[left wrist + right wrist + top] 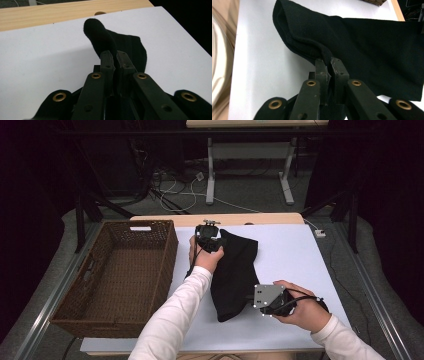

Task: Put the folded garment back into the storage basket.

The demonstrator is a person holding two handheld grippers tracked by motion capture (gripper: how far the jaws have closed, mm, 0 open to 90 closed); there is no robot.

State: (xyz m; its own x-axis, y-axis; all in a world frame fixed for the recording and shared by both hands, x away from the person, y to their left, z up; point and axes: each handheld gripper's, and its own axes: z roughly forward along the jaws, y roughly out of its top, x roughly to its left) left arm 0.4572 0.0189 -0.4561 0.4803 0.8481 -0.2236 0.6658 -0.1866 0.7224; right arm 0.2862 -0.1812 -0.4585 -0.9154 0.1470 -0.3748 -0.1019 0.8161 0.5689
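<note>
The basket (120, 277) is sitting on the desk (300, 265), and the cloth (235, 275) is lying just right of the basket, with the left gripper (209, 240) at the cloth's far end and the right gripper (270, 300) at its near end.

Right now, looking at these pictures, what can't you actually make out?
- High view: the left gripper fingertips, hidden by its body and the black cloth.
- High view: the right gripper fingertips, covered by its grey plate.
- High view: the wicker basket near wall's inside, hidden by its rim.
- Right gripper view: the cloth's far end, cut off by the right edge.
</note>
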